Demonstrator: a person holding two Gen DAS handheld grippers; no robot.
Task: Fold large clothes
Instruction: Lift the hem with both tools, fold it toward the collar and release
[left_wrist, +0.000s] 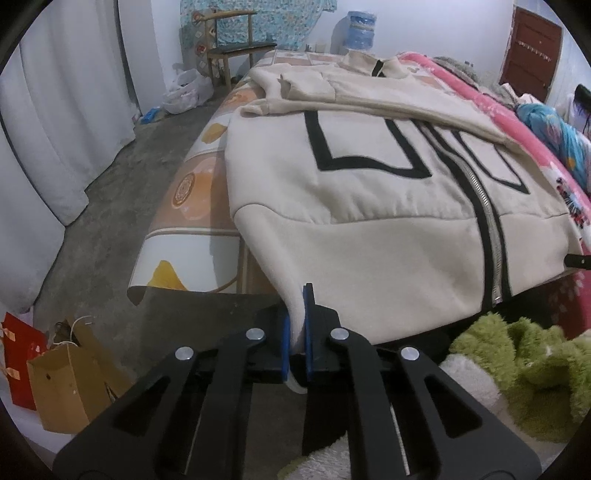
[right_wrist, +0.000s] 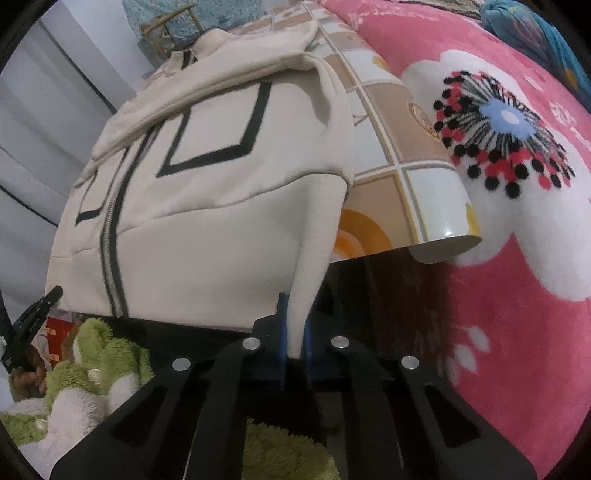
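Cream fleece jacket (left_wrist: 369, 229) (zipped, black-trimmed) has both hem corners pinched tight in left gripper (left_wrist: 297, 325) and right gripper (right_wrist: 295, 332) jaws

Cream fleece zip jacket (left_wrist: 369, 229): black diamond outlines, black-edged silver zipper. Glossy tiled mat (right_wrist: 417, 177): white and tan squares, orange motifs. Pink plush blanket (right_wrist: 517, 258): white flowers, red-and-black dotted centre around pale blue. Black grippers, blue pads (left_wrist: 307, 317). Green-and-white fluffy fabric (left_wrist: 517, 369). Brown paper bag (left_wrist: 70, 384); red bag (left_wrist: 18, 354).
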